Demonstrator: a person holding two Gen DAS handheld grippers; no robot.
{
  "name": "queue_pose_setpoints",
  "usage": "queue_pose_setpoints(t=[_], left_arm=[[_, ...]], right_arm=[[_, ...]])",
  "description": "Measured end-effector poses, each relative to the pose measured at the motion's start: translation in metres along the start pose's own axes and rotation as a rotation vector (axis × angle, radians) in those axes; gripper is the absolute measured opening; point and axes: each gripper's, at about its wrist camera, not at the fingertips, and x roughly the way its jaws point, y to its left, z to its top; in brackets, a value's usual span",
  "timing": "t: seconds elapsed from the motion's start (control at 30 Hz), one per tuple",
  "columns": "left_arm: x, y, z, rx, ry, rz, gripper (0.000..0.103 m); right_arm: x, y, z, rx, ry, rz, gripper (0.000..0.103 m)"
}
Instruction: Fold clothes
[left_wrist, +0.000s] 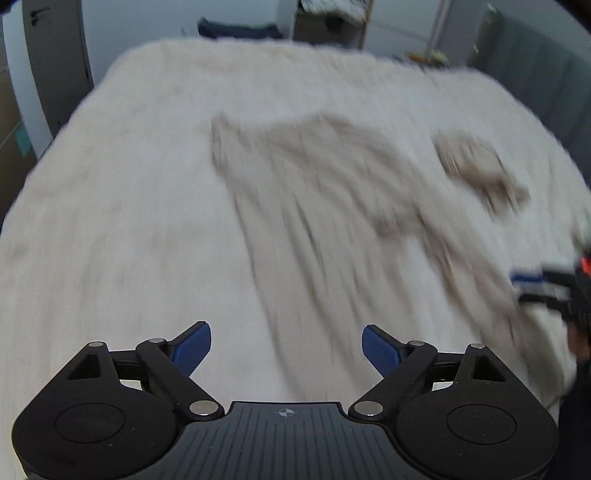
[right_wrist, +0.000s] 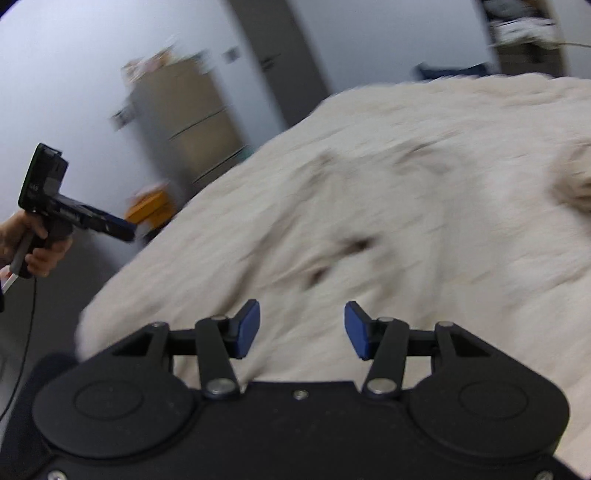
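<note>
Both views are smeared with motion blur, so detail is thin. The beige cloth garment (left_wrist: 332, 192) lies spread flat on the cream fluffy bed cover (left_wrist: 129, 206), right of the middle in the left wrist view. Its long axis runs diagonally: a narrower squared end points up toward the far left, and the cloth widens as it comes down toward the near right edge of the bed. A separate-looking beige patch (left_wrist: 480, 170) sits just to its right, possibly a sleeve or a second piece; the blur won't let me say.

The left gripper (left_wrist: 286, 347) hovers above the bed with its blue-padded fingers (left_wrist: 192, 347) spread wide, nothing between them. The right gripper (right_wrist: 302, 328) is likewise parted and empty over the cover, and it shows at the right edge of the left view, beside the garment's lower corner.

In the right wrist view a hand (right_wrist: 33, 243) holds the left tool off the bed's side. Behind it, a tan drawer cabinet (right_wrist: 184, 122) against a pale wall (right_wrist: 55, 74), and a grey door (left_wrist: 55, 55).
</note>
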Motion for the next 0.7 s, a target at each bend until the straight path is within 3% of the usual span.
queue_pose_setpoints(t=[0.03, 0.13, 0.2, 0.37, 0.43, 0.47, 0.5, 0.57, 0.7], left_arm=[[-0.006, -0.007, -0.035, 0.011, 0.024, -0.015, 0.085], [0.017, -0.025, -0.078, -0.002, 0.054, -0.045, 0.07], [0.031, -0.036, -0.106, -0.01, 0.074, -0.066, 0.062], [0.068, -0.066, -0.177, -0.032, 0.125, -0.116, 0.058], [0.083, -0.076, -0.182, -0.017, 0.122, -0.115, 0.042], [0.087, -0.082, -0.181, 0.0, 0.115, -0.101, 0.018], [0.082, -0.082, -0.179, 0.0, 0.107, -0.115, 0.004], [0.072, -0.081, -0.175, -0.002, 0.09, -0.144, 0.004], [0.014, -0.053, -0.164, -0.089, -0.029, -0.213, 0.004]], right_arm=[[-0.002, 0.013, -0.007, -0.017, 0.024, 0.007, 0.05], [0.004, 0.073, -0.057, -0.051, 0.195, 0.032, 0.05], [0.008, 0.087, -0.08, -0.026, 0.258, 0.019, 0.049], [0.027, 0.101, -0.125, 0.099, 0.382, -0.003, 0.045], [0.034, 0.104, -0.134, 0.147, 0.373, 0.007, 0.029], [0.037, 0.105, -0.136, 0.165, 0.353, 0.013, 0.012], [0.04, 0.109, -0.137, 0.195, 0.345, 0.035, 0.004], [0.038, 0.114, -0.136, 0.224, 0.346, 0.068, 0.005], [0.007, 0.142, -0.113, 0.247, 0.294, 0.252, 0.006]])
